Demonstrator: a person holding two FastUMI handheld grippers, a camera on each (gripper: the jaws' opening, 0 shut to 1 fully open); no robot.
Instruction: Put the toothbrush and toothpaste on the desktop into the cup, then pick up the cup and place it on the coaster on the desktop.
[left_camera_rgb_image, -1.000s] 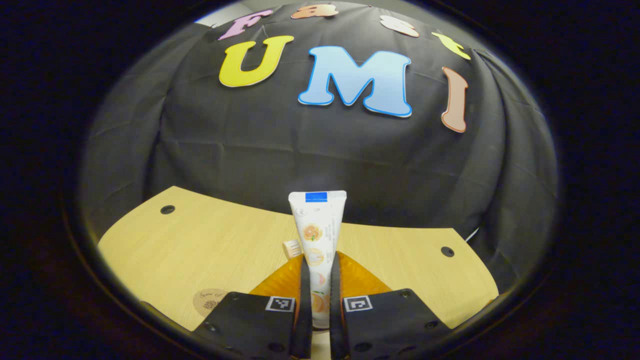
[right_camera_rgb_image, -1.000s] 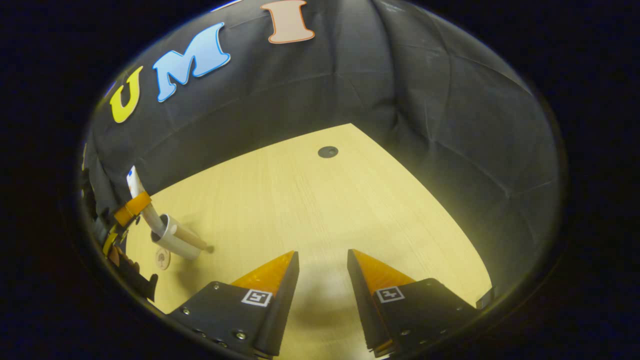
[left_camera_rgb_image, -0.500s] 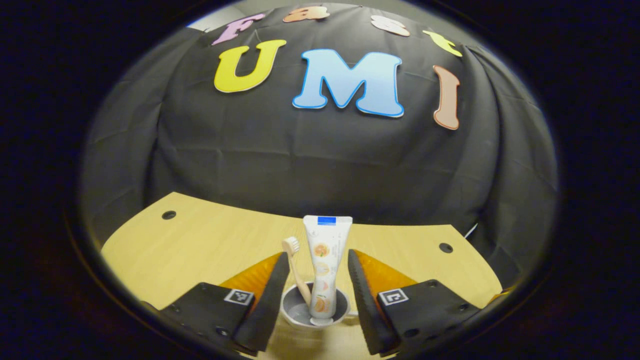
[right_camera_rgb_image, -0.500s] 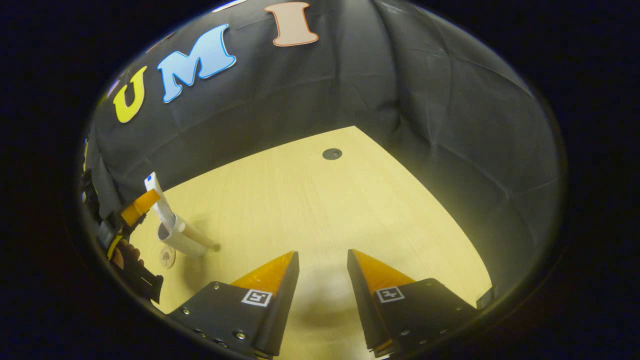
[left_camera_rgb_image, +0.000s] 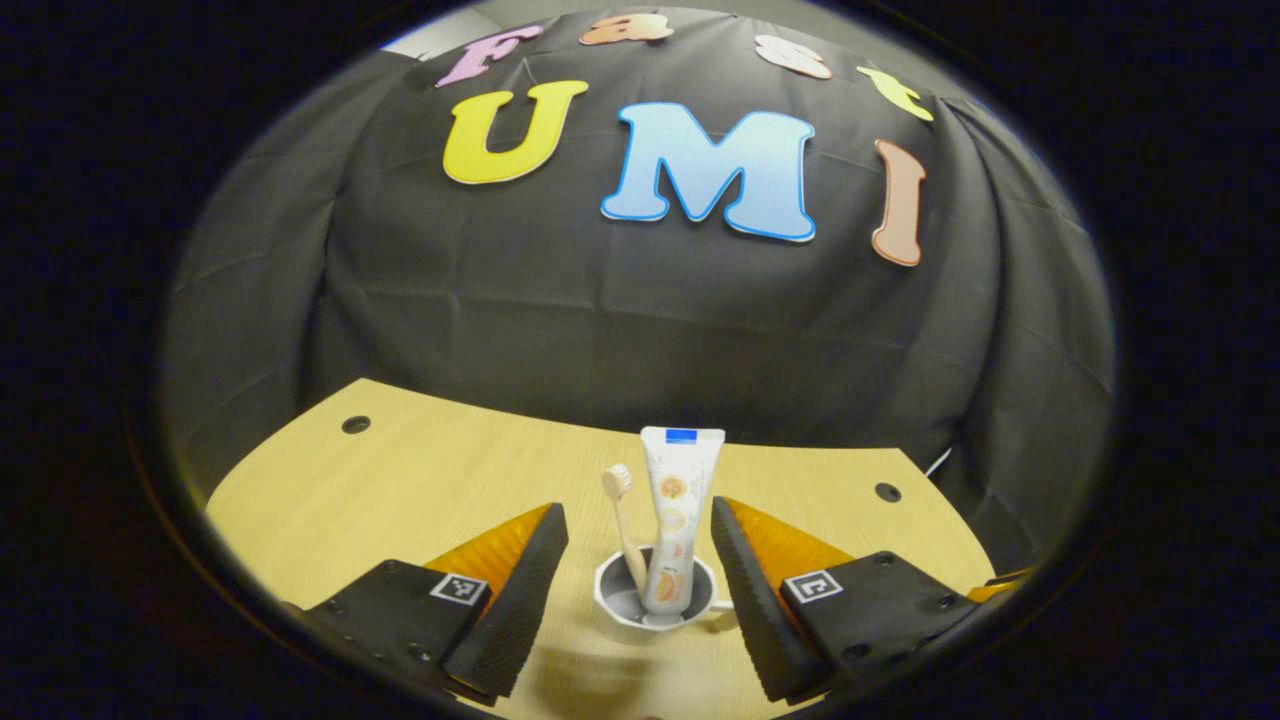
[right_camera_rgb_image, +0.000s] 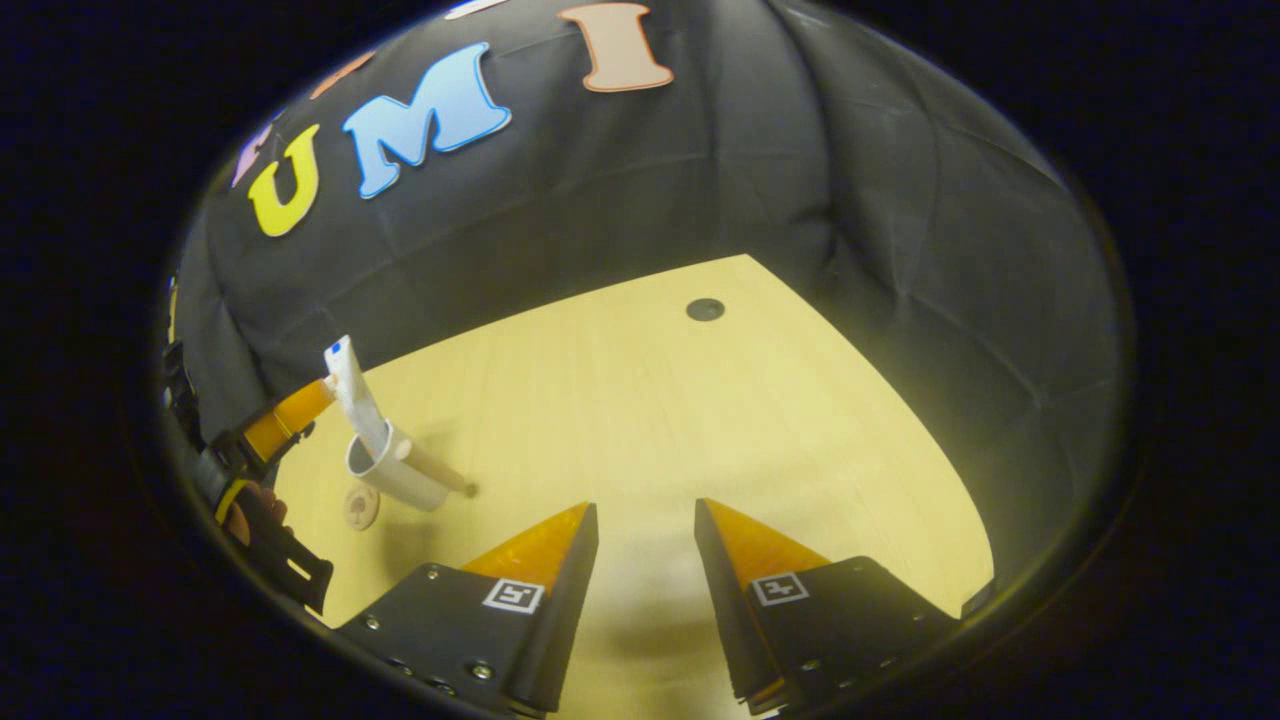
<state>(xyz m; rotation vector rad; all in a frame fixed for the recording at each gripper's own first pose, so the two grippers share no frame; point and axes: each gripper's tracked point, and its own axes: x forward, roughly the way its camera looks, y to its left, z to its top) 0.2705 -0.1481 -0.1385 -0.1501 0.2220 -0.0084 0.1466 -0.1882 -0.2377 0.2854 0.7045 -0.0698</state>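
A second ago the left gripper (left_camera_rgb_image: 640, 530) pinched the toothpaste (left_camera_rgb_image: 678, 510); its fingers have since spread wide and apparently drawn back, leaving the tube upright in the cup (left_camera_rgb_image: 655, 600) beside the toothbrush (left_camera_rgb_image: 622, 520).

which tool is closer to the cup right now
Left. The left tool has its open fingers either side of the cup; the right tool hovers open over bare desktop, well away.

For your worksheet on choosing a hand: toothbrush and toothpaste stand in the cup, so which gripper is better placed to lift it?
Left. The left gripper is open with the cup between its fingers; the right gripper hangs far from it.
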